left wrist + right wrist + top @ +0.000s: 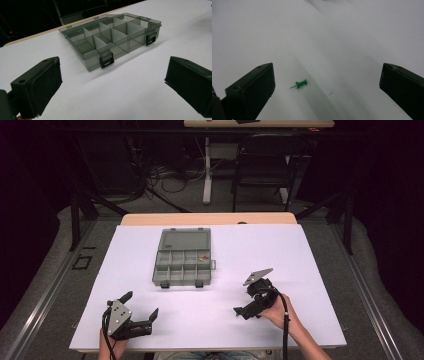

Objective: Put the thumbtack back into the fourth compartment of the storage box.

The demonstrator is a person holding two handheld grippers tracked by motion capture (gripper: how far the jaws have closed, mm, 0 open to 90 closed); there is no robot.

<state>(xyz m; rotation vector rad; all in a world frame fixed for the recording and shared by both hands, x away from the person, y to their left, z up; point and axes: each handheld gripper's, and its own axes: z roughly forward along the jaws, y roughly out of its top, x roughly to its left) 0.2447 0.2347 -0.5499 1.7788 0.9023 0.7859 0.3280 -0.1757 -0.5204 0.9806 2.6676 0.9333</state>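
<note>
Between wide fingers (252, 92), green pushpin (300, 84).

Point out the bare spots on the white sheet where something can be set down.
Bare: both sides of the organizer box, and the strip between the left gripper and right gripper. Avoid the green pushpin lying between the right gripper's jaws.

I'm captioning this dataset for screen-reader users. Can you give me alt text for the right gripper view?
A small green pushpin lies on its side on a white table surface, between the two open black jaws of the right gripper, nearer the left jaw in the picture.
</note>
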